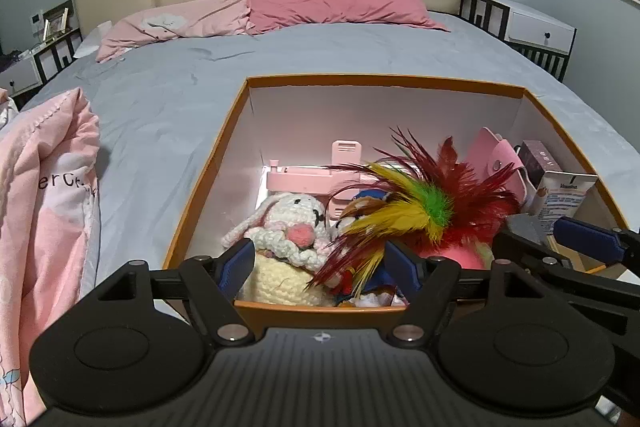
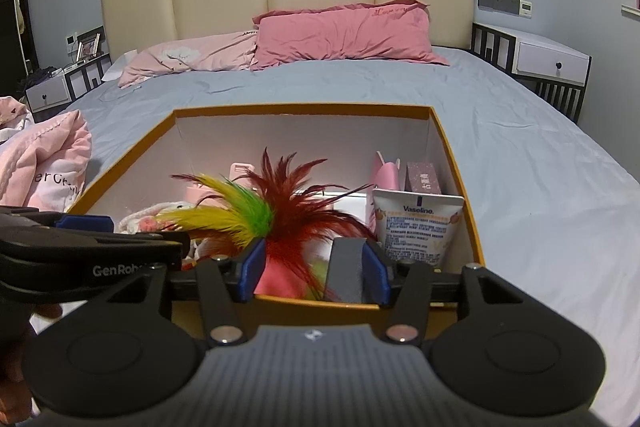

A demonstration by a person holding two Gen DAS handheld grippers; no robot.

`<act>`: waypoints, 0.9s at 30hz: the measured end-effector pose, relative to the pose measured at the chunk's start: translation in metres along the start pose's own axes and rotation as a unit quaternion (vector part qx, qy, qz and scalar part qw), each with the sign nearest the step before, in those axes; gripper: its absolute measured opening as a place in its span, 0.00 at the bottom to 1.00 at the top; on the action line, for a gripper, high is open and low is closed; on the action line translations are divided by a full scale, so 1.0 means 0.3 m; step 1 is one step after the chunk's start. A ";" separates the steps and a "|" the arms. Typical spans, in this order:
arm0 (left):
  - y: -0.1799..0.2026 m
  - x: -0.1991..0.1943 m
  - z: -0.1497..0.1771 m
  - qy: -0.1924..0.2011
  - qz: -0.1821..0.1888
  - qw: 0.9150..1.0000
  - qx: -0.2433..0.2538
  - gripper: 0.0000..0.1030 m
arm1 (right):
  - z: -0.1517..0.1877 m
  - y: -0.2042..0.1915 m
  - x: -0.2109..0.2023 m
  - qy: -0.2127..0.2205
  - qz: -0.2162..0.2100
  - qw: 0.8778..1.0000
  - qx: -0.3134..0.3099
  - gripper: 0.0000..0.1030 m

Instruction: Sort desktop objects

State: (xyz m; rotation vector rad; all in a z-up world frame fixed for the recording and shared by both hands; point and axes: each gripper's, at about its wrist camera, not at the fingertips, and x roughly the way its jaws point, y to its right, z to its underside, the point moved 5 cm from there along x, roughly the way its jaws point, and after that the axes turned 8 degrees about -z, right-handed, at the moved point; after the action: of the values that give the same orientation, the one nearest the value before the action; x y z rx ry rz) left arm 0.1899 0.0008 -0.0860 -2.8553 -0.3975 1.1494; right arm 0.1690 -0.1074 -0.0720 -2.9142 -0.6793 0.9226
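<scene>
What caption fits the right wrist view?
Open right gripper at the near rim of an orange box on a bed, holding a feather toy and Vaseline tube.

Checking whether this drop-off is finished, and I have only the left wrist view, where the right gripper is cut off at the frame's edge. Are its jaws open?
Observer: Yes. The right gripper stands open over the near edge of the orange box.
Operator: I glimpse something grey beside it. Is it gripped?
Observer: It does not look gripped. The grey flat piece stands between the fingers, close against one pad and clear of the other.
Operator: Anything else between them?
Observer: The pink base of the feather toy lies there too, loose.
</scene>
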 end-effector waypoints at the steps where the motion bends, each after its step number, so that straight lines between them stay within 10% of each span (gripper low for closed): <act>1: 0.002 0.000 0.000 0.000 -0.002 1.000 0.001 0.82 | 0.000 0.000 -0.001 0.000 0.000 1.000 0.000 0.54; 27: 0.004 0.009 0.008 -0.006 -0.016 1.000 0.002 0.85 | 0.011 0.007 0.006 -0.001 0.001 1.000 0.005 0.57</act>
State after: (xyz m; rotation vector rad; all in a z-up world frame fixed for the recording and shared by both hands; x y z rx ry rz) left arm 0.1903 0.0002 -0.0898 -2.8298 -0.4411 1.1599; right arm 0.1695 -0.1090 -0.0760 -2.9067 -0.6710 0.9270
